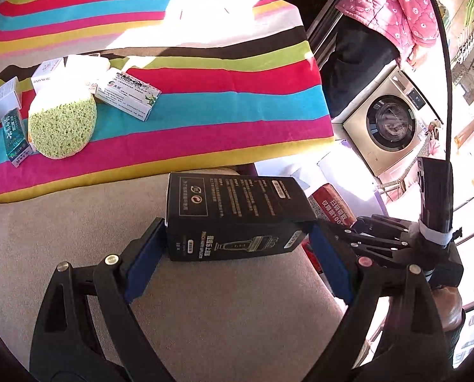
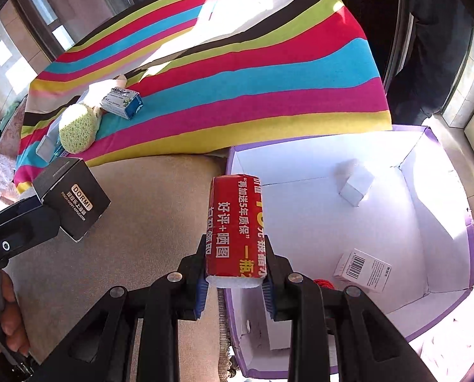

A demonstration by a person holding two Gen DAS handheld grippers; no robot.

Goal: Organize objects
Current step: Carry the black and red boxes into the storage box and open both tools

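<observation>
My left gripper (image 1: 238, 227) is shut on a black carton (image 1: 237, 213) printed with white text, its blue pads pressing both sides, held above a beige cushion (image 1: 205, 318). In the right wrist view the same black carton (image 2: 74, 197) shows at the left. My right gripper (image 2: 235, 243) is shut on a red-wrapped white block (image 2: 237, 222), which hangs over the near left rim of a purple-edged white box (image 2: 440, 222). Inside that box lie a small white carton (image 2: 356, 184) and a white carton with a barcode (image 2: 362, 270).
A striped cloth (image 1: 205, 95) behind the cushion carries a green sponge (image 1: 61, 127), a toothpaste carton (image 1: 128, 95) and several small boxes at its left end. A washing machine (image 1: 389, 127) and a person in a pink jacket (image 1: 389, 3) are at the right.
</observation>
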